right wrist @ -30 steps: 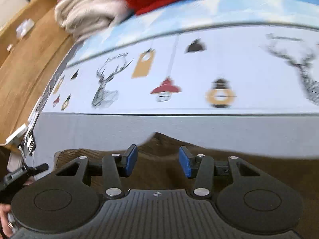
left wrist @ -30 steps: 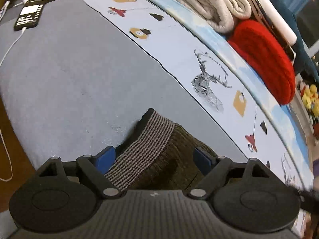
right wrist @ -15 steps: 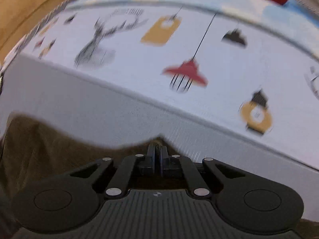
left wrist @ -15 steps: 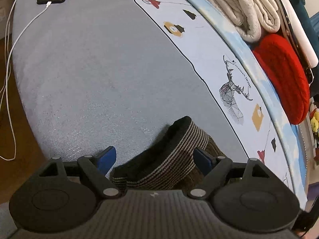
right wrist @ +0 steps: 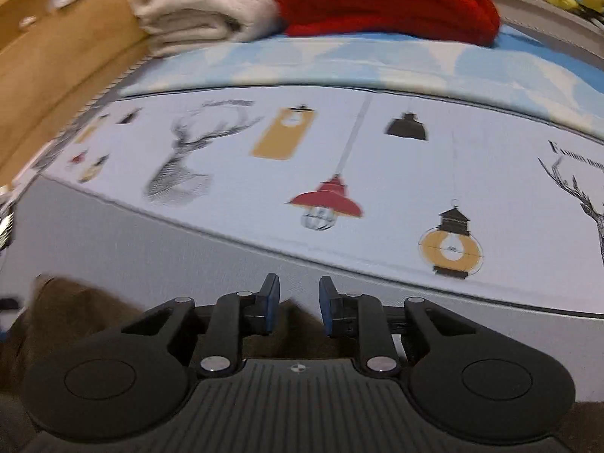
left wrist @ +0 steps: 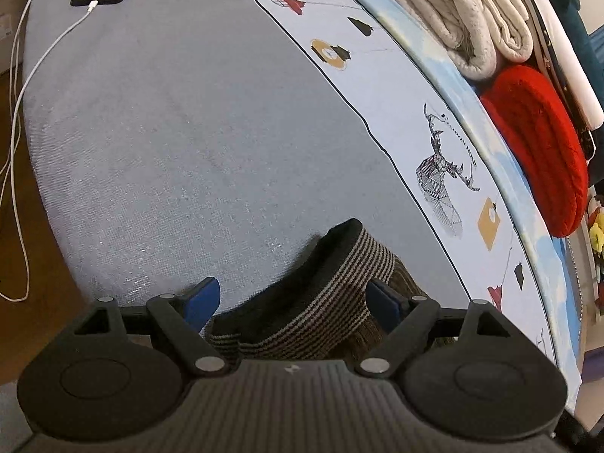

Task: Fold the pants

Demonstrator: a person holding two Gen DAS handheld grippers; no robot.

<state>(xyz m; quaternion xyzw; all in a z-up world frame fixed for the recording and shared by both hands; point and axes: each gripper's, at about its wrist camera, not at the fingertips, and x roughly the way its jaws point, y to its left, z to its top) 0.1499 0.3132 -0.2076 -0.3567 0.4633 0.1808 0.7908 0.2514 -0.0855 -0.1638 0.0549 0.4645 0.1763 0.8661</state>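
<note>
Pants, brown knit with a striped waistband, lie on the grey bedspread. The left gripper straddles the waistband, fingers spread wide and gripping nothing. The right gripper hovers over brown cloth, fingers slightly parted, apparently empty, though blur obscures this. Judging by this, grasping is underway; next, both should pinch fabric.
</note>
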